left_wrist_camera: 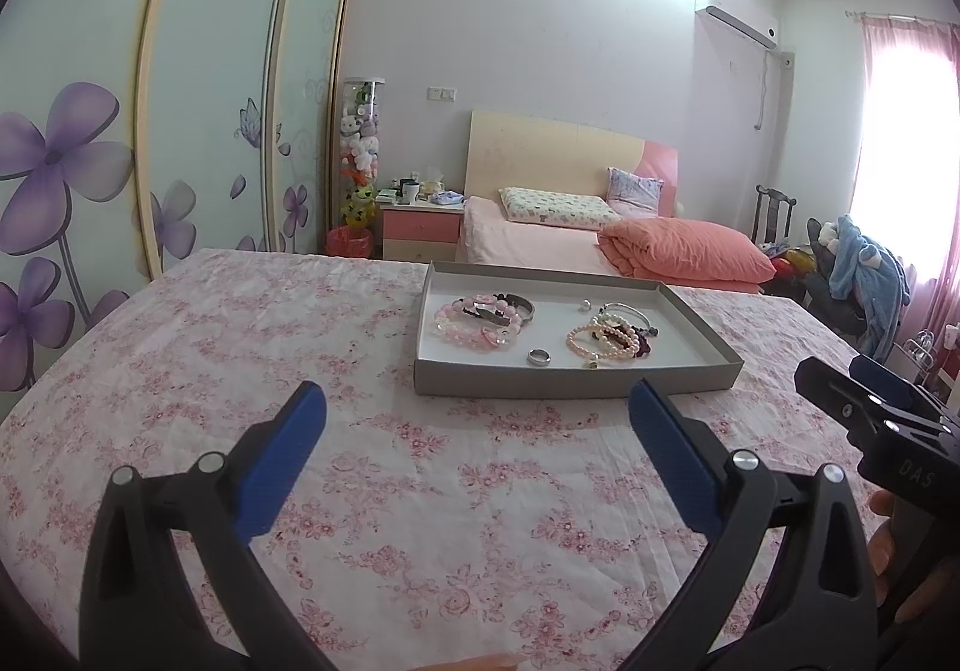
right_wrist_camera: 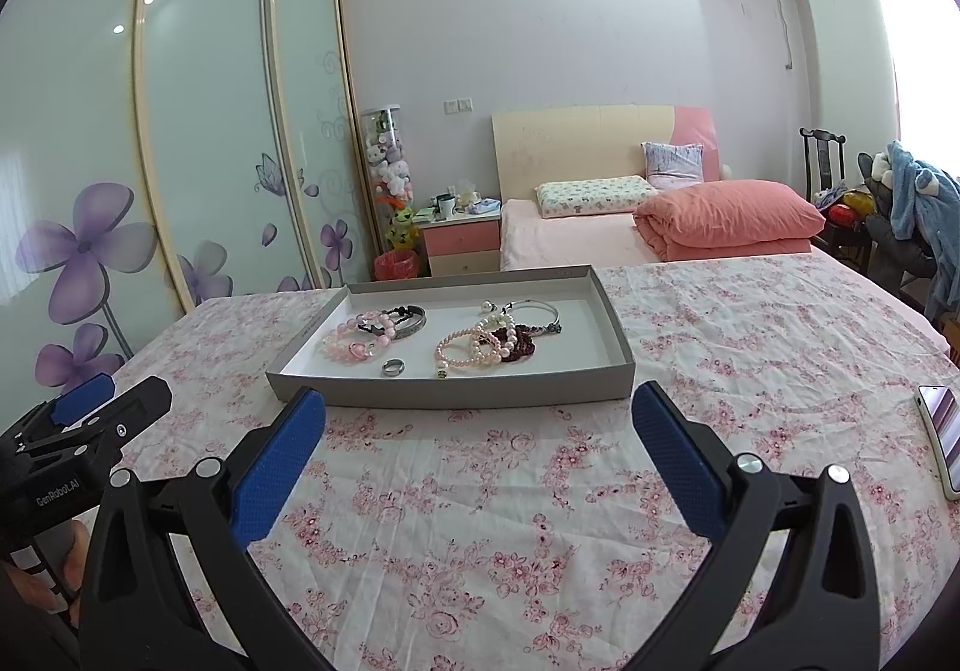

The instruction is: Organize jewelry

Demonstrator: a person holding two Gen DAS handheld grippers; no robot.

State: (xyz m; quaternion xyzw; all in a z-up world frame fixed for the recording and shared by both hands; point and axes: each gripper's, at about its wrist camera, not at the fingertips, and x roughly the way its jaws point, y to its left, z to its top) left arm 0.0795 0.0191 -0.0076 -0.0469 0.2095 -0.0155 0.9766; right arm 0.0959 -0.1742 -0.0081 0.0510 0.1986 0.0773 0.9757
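A shallow grey tray [left_wrist_camera: 576, 383] [right_wrist_camera: 450, 392] with a white floor rests on the floral bedspread. Inside lie pink bead bracelets [left_wrist_camera: 474, 326] [right_wrist_camera: 351, 341], a dark bangle [left_wrist_camera: 519, 305] [right_wrist_camera: 411, 317], a silver ring [left_wrist_camera: 538, 357] [right_wrist_camera: 393, 367], a pearl and dark-red bracelet pile [left_wrist_camera: 606, 341] [right_wrist_camera: 486, 344], a thin silver bangle [left_wrist_camera: 630, 311] [right_wrist_camera: 534, 314] and a small stud [left_wrist_camera: 584, 304] [right_wrist_camera: 487, 305]. My left gripper [left_wrist_camera: 477, 416] is open, short of the tray's near wall. My right gripper [right_wrist_camera: 480, 419] is open just before that wall. Both hold nothing.
A phone [right_wrist_camera: 942, 437] lies on the bedspread at the far right. The other bed with an orange quilt [left_wrist_camera: 684, 251] stands beyond. A wardrobe with purple flowers [left_wrist_camera: 72, 179] fills the left. A chair with blue clothing [right_wrist_camera: 918, 203] stands at the right.
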